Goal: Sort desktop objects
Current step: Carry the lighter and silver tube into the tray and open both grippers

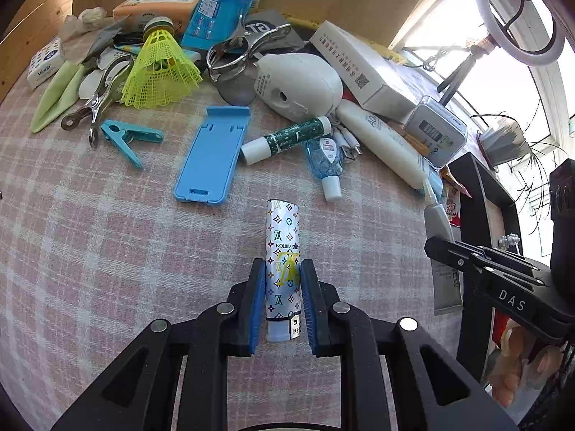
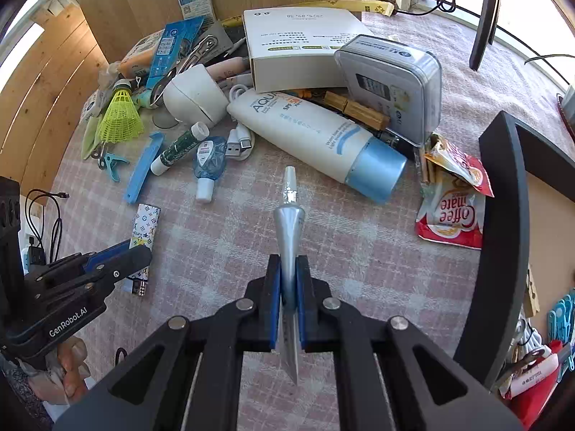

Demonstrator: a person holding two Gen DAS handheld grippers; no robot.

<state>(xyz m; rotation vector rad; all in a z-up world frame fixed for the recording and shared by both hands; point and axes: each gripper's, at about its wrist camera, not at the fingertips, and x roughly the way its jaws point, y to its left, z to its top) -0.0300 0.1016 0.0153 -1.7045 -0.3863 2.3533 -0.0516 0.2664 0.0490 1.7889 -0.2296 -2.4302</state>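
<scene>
Meanwhile left jaws (image 1: 282, 280) clamp the lighter (image 1: 282, 255), right jaws (image 2: 288, 280) the silver tube (image 2: 289, 226); clutter (image 1: 294, 82) crowds beyond.

A pink-checked tablecloth (image 1: 107, 222) covers the table; far across lie a blue stand (image 1: 210, 152), yellow shuttlecock (image 1: 160, 72), probably a glue stick (image 1: 285, 138).

**Lighter and tube, each clamped**

The monogram-printed lighter (image 1: 282, 269) stands lengthwise at lower centre of the left wrist view, pinched between blue pads. The silver tube (image 2: 289, 251) (nozzle pointing up-frame, flat crimped end toward the camera) sits centre in the right wrist view, apparently lifted off the checked cloth.
</scene>
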